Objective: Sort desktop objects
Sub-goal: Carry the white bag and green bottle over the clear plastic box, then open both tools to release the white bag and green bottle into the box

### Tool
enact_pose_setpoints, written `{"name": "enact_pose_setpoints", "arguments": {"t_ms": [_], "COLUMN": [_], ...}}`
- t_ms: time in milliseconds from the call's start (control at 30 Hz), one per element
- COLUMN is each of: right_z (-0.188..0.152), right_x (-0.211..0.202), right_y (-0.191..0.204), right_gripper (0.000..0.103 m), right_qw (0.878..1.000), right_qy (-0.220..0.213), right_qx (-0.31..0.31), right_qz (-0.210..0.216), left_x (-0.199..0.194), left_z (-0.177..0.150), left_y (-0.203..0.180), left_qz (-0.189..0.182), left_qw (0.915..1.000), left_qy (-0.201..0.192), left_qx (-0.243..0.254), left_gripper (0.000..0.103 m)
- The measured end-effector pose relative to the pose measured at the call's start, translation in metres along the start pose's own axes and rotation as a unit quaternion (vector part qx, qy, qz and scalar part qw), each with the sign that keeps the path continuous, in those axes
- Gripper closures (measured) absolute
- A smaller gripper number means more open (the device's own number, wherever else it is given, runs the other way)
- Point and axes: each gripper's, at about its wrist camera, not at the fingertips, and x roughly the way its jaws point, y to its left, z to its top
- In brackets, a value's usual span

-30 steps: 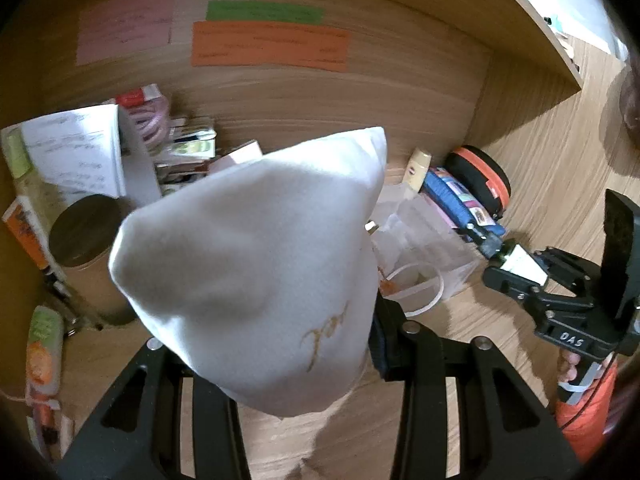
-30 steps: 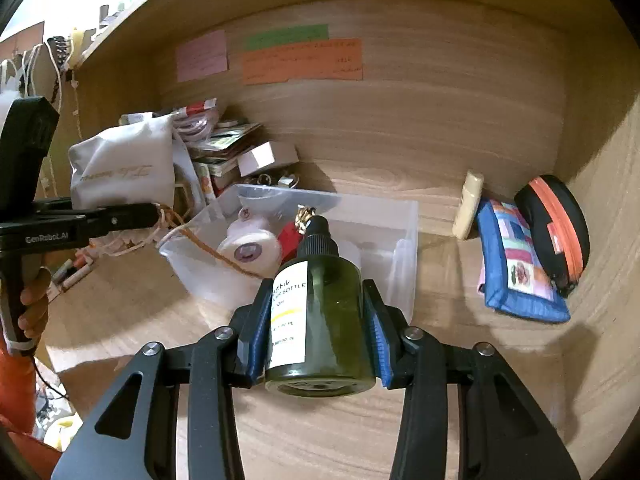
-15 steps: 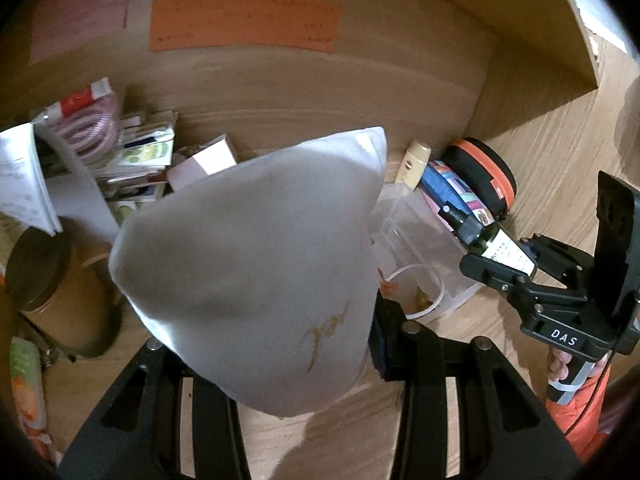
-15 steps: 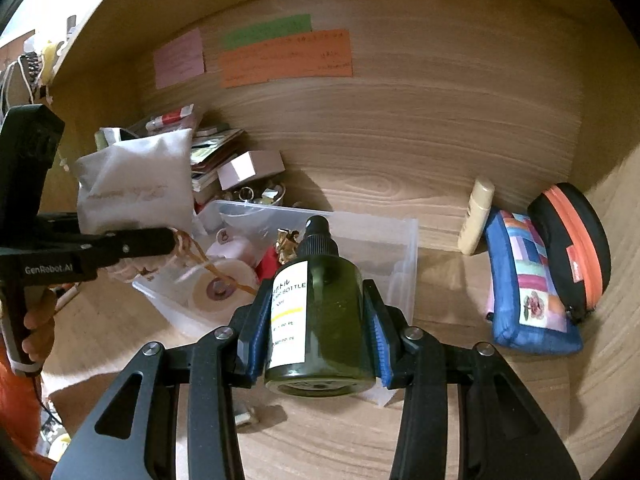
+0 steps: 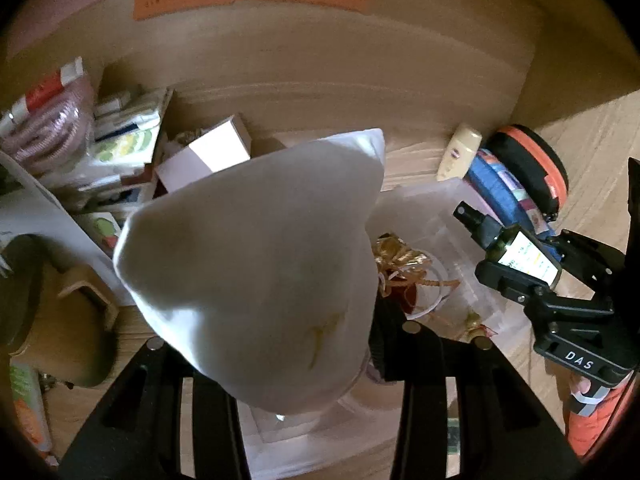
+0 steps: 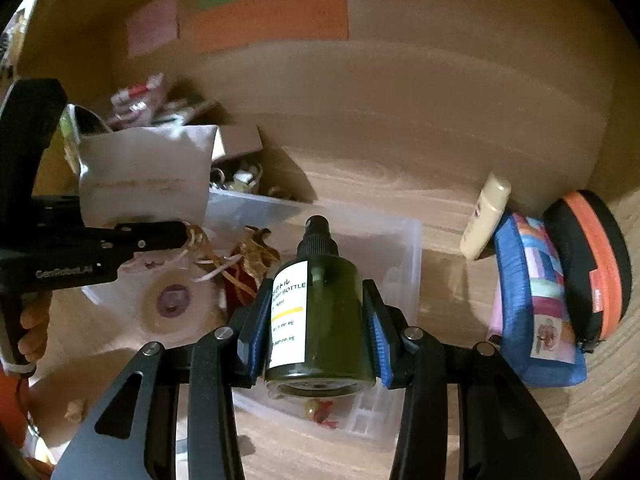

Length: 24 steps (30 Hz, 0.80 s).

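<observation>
I am holding both claws over the wooden counter [image 6: 460, 280], inside a wood-walled alcove. The clear plastic bin [image 6: 400, 248] is sitting at the centre, carrying a roll of tape [image 6: 172, 304], a small red pouch with gold ties [image 5: 400, 264] and tan cords. My left claw [image 5: 288, 340] is clamped on a white cloth pouch [image 5: 256, 248] with faint gold lettering, hanging over the bin's nine o'clock side. My right claw [image 6: 316, 332] is gripping a dark green spray bottle [image 6: 324, 308], black cap and white label, between blue pads above the bin's near edge.
</observation>
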Motion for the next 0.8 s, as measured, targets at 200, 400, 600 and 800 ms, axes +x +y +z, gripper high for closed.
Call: {"name": "enact_pose_setpoints", "arguments": {"t_ms": [200, 400, 600, 800], "right_z": [-0.002, -0.004, -0.005, -0.009], "right_x": [0.019, 0.031, 0.038, 0.041], "right_y": [0.002, 0.008, 0.012, 0.019], "right_gripper": [0.065, 0.065, 0.064, 0.062], "right_qw": [1.000, 1.000, 0.999, 0.998], "right_qy": [0.014, 0.026, 0.022, 0.019], "right_qx": [0.008, 0.002, -0.003, -0.031], "right_qz": [0.003, -0.006, -0.030, -0.057], "left_x": [0.010, 0.018, 0.021, 0.021], "left_z": [0.001, -0.002, -0.003, -0.005], "left_y": [0.002, -0.001, 0.007, 0.008], "left_qz": [-0.006, -0.008, -0.031, -0.028], "left_qw": [1.0000, 0.9999, 0.9994, 0.9995], "left_qy": [0.004, 0.011, 0.018, 0.015], "left_qx": [0.002, 0.010, -0.005, -0.008], "left_gripper": [0.063, 0.063, 0.061, 0.055]}}
